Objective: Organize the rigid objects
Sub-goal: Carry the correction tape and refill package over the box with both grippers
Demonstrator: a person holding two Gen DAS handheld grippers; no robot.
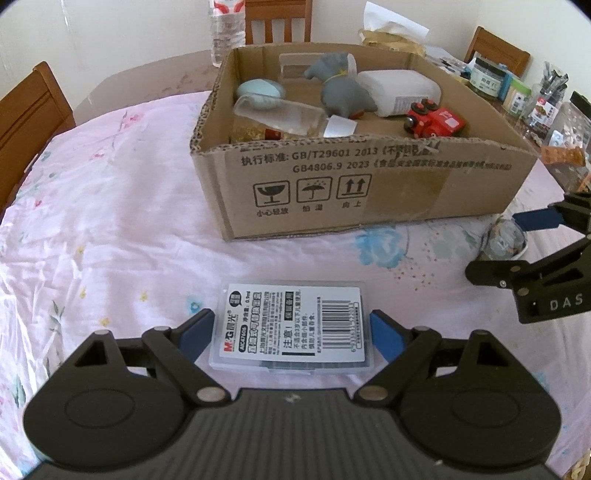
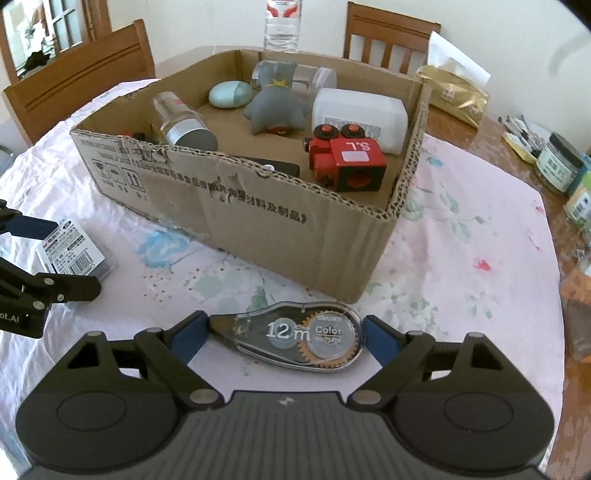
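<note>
I face a pale wall point(image 2: 498, 33); wooden chairs point(image 2: 388, 37) ring the far side of my table point(image 2: 461, 122), a window point(image 2: 44, 29) far left.

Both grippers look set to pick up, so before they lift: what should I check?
1. Clear plastic lead case sits between left gripper pads: ok.
2. Left pads pressing the case: cannot tell.
3. Transparent correction tape dispenser between right gripper pads: ok.
4. Right pads gripping it: cannot tell.
5. Open brown cardboard box has bare floor left: ok.
</note>
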